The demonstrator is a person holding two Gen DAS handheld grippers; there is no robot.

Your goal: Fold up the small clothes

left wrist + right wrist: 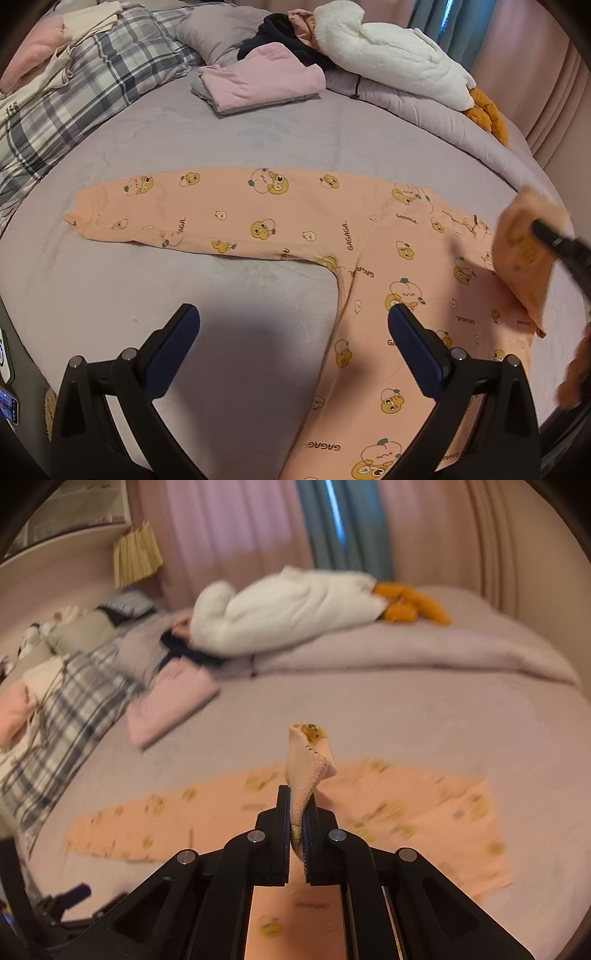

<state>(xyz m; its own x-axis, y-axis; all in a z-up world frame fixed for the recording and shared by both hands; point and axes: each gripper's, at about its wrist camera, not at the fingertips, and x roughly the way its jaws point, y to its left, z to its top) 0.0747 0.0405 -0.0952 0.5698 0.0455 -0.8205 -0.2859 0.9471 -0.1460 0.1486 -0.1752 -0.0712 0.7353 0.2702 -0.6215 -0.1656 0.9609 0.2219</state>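
Fingers (282, 812) of the right gripper (297, 805) pinch the peach top's (295, 218) sleeve cuff above the bed (258, 147); left gripper (293, 325) hovers open, empty. Thin bite: the cuff could slip, or the body drag askew.

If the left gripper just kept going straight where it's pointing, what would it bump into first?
Probably the peach printed garment. The left gripper stands open and points down at the bed, with the garment's sleeve and side edge right ahead. It might touch bare sheet beside the edge first; depth is hard to judge.
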